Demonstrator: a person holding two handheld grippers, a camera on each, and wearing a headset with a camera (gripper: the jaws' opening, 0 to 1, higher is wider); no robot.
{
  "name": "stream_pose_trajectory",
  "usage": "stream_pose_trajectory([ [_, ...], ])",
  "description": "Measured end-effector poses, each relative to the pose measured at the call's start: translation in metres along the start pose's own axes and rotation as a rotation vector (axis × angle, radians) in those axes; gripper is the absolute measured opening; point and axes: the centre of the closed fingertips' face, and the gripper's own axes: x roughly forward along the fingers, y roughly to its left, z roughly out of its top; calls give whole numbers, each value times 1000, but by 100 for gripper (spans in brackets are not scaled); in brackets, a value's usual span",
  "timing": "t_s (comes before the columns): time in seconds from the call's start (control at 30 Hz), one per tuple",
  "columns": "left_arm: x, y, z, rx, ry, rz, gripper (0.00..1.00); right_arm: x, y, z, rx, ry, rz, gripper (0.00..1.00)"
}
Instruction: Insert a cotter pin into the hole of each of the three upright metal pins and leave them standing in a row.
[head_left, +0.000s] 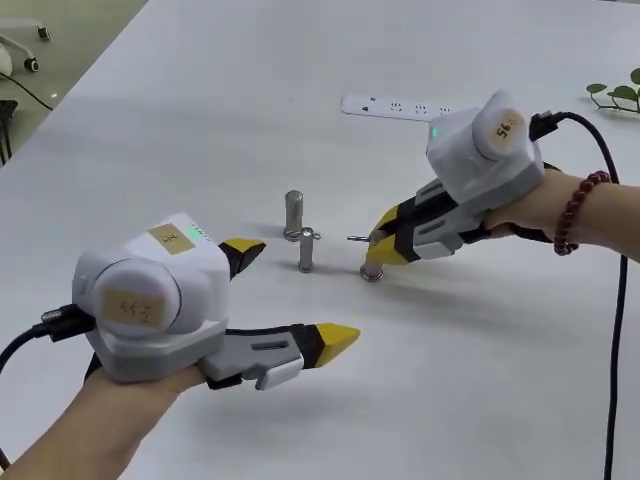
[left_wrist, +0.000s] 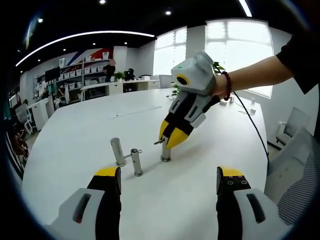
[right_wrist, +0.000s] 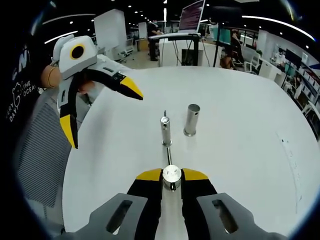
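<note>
Left gripper (head_left: 290, 292) is held low at the near-left of the white bench (head_left: 200, 120), wrist level and pointing right. Its jaws are spread wide with nothing between them, and it sits well apart from the work. Right gripper (head_left: 385, 243) comes in from the right with the hand raised and the nose angled down and left. A bead bracelet (head_left: 575, 210) is on that wrist. Its jaws are drawn to a narrow gap with the round head of the near pin (right_wrist: 171, 174) seated between the yellow tips; whether the pads also pinch that pin's cotter is hidden. Three grey steel cylinders stand upright in a short row mid-bench, each on a slightly wider foot: far pin (head_left: 293, 212), middle pin (head_left: 306, 255) and the near pin. Cotter pins, count two: the first cotter pin (head_left: 311, 235) passes crosswise through the top of the middle pin, its loop showing at one side, and the second cotter pin (head_left: 357, 238) juts out level from the near pin's top, beyond the right gripper's tips. Grippers, count two. A power strip (head_left: 395, 107) lies farther back.
</note>
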Motion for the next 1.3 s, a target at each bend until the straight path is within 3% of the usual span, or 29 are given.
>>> stream_pose_trajectory([
  [0.23,0,1,-1,-2,5,4,77,0,0,1,6,-9,2,10],
  [0.37,-1,2,-1,-3,5,6,77,-2,3,5,3,-22,12,15],
  [0.63,-1,3,-2,-2,4,7,78,-7,1,6,8,-23,-11,18],
  [0.97,-1,4,-1,-5,-2,14,78,-9,-10,41,216,-192,-62,24],
  [1.3,-1,7,2,0,-11,26,78,7,-24,59,262,-232,-129,23],
])
